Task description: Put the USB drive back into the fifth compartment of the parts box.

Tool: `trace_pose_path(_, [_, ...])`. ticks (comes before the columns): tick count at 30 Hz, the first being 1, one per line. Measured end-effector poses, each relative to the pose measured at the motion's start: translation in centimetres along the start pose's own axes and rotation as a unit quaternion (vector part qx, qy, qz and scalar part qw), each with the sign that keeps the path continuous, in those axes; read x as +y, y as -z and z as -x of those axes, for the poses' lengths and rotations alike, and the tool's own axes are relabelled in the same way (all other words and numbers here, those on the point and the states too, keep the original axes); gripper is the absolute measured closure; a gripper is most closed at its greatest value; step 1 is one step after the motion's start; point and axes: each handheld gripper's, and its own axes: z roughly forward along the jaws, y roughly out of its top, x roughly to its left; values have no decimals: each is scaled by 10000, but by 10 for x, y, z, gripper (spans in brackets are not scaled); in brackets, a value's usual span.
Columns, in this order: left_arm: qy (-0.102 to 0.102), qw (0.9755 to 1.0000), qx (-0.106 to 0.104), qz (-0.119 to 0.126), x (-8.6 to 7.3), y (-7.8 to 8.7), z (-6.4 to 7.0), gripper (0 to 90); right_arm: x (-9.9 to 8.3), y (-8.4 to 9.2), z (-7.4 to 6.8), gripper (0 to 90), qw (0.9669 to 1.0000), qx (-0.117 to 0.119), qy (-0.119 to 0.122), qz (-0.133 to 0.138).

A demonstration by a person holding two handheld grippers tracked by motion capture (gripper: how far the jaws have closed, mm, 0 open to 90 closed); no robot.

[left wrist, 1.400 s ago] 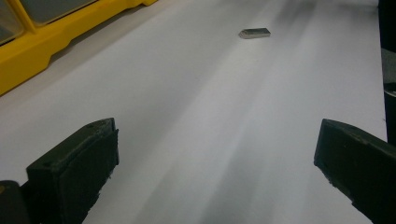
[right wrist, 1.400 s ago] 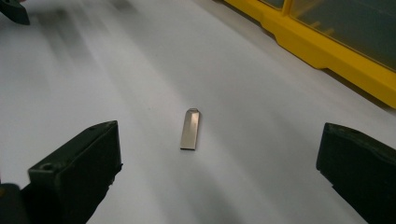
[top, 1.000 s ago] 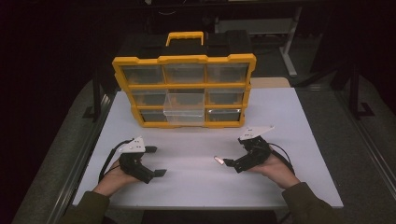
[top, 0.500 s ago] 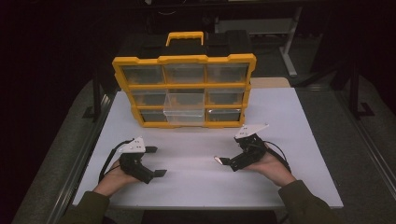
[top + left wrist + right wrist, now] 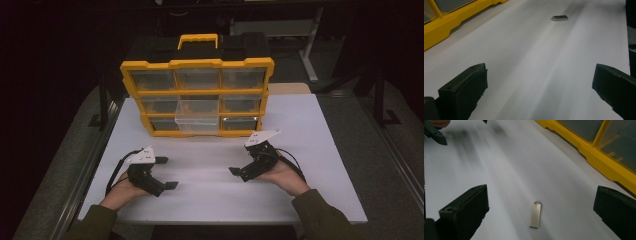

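A white table point(image 5: 320, 130) was seen from above, with a person's forearms coming in from the near edge. At the left, the left gripper point(image 5: 161, 174) rested low on the table surface, its jaws spread wide with nothing between them. In the left gripper view, its jaws framed bare white table, and the small flat metal piece point(image 5: 559, 18) lay well ahead of them.

At the middle back stood a yellow organizer case point(image 5: 197, 97) with clear drawers; its middle drawer point(image 5: 199, 114) stood pulled partway out.

At the right, the right gripper point(image 5: 240, 173) also lay low on the table, jaws spread apart and holding nothing. In the right gripper view, the flat metal piece point(image 5: 535, 214), which looked like a slim USB stick with a small loop at one end, lay flat on the table between its jaws, touching neither.

The likely trouble ahead: the piece was thin and smooth, so closing jaws might ride over it or push it sliding across the table, or a lopsided pinch could flick it away.
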Motion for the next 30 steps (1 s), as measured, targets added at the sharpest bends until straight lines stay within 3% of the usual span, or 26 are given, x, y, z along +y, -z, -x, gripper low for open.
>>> trace_pose_path(30, [-15,10000,6,30,0,1,1,0,15,-20,-4,0,9998,-24,176,-131])
